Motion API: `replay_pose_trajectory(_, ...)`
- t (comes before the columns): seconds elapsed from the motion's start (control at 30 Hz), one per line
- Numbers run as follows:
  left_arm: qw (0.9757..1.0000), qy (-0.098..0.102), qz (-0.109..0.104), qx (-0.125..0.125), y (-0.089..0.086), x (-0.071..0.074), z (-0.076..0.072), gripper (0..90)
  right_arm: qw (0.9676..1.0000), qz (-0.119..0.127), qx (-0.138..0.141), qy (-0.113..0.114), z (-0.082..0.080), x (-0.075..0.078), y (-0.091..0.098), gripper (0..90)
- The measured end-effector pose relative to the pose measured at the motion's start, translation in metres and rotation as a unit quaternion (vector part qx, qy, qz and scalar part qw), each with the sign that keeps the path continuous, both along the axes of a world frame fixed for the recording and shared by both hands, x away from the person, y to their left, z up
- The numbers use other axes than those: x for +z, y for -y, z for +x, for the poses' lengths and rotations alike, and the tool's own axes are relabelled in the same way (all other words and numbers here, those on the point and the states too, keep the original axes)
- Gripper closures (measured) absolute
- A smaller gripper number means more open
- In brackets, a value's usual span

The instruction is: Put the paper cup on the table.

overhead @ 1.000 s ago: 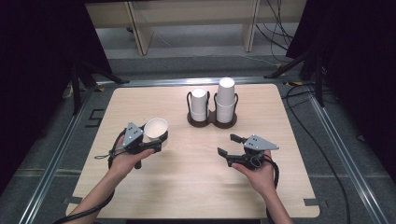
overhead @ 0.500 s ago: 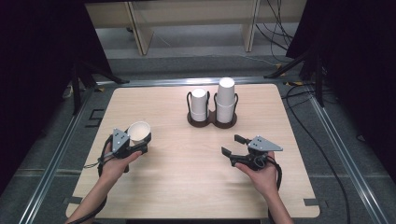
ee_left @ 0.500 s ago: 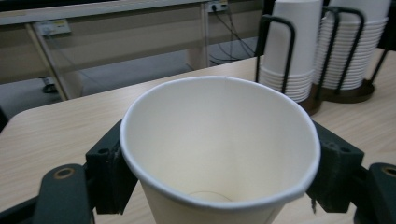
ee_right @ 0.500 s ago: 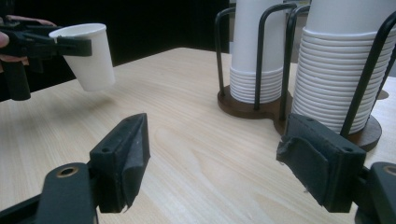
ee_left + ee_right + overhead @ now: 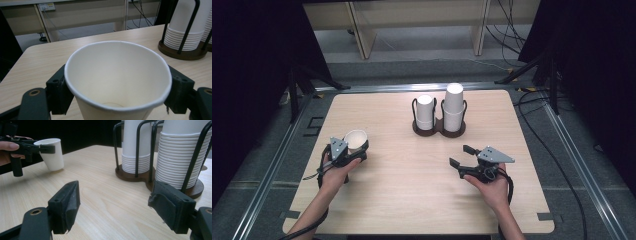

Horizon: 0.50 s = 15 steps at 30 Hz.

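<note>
A white paper cup (image 5: 356, 139) sits upright and slightly tilted in my left gripper (image 5: 354, 148), which is shut on it just below the rim, at the left of the table. In the left gripper view the cup (image 5: 117, 75) is empty, with a jaw on either side. In the right gripper view the cup (image 5: 51, 153) hangs low, its base at or just above the wood. My right gripper (image 5: 460, 155) rests at the front right. Its jaws have just been closing a little and stand open (image 5: 120, 205) with nothing between them.
A dark wooden holder with wire loops (image 5: 439, 131) stands at the back middle, carrying two stacks of upside-down white cups (image 5: 425, 110) (image 5: 454, 105). It is close ahead of the right gripper (image 5: 130, 176). Bare light wood table (image 5: 412, 190) lies between the hands.
My left gripper has carried the cup leftward and lower, toward the table's left side. The right hand has stayed nearly in place.
</note>
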<state>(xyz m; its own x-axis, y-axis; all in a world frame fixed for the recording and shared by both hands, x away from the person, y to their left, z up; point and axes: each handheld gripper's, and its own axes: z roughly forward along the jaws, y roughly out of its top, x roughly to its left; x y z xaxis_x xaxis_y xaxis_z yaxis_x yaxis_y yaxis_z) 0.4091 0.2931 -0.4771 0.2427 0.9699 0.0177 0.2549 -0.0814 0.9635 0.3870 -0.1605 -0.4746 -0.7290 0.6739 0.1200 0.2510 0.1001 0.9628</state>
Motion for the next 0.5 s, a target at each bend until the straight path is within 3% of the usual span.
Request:
replay_pose_trajectory(0.17,1.0,-0.007,0.0,0.006,0.0,-0.004,0.007,23.0,0.9998,0.015,0.003,-0.015,0.0,-0.001,-0.001,23.6)
replay_pose_trajectory(0.2,0.9999,-0.005,-0.003,0.008,0.001,-0.005,0.008,23.0,1.0,0.006,-0.001,-0.006,0.0,-0.001,0.0,23.5)
replay_pose_trajectory(0.33,0.9999,-0.008,0.0,0.01,0.001,-0.006,0.01,22.8,0.9999,0.009,-0.007,-0.013,0.0,-0.002,0.0,23.5)
replay_pose_trajectory(0.37,0.9999,-0.006,0.0,0.012,0.001,-0.007,0.012,22.8,0.9999,0.009,-0.005,-0.003,0.001,-0.003,0.001,23.5)
replay_pose_trajectory(0.4,0.9999,-0.005,0.0,0.013,0.001,-0.008,0.013,22.8,0.9998,0.015,-0.001,-0.015,0.0,-0.003,0.001,23.5)
replay_pose_trajectory(0.43,0.9999,-0.007,0.001,0.015,0.001,-0.008,0.013,22.7,1.0,0.007,-0.006,-0.003,0.0,-0.003,0.002,23.5)
replay_pose_trajectory(0.5,0.9999,-0.007,-0.001,0.014,0.001,-0.01,0.014,22.6,0.9997,0.017,0.0,-0.015,0.0,-0.003,0.0,23.5)
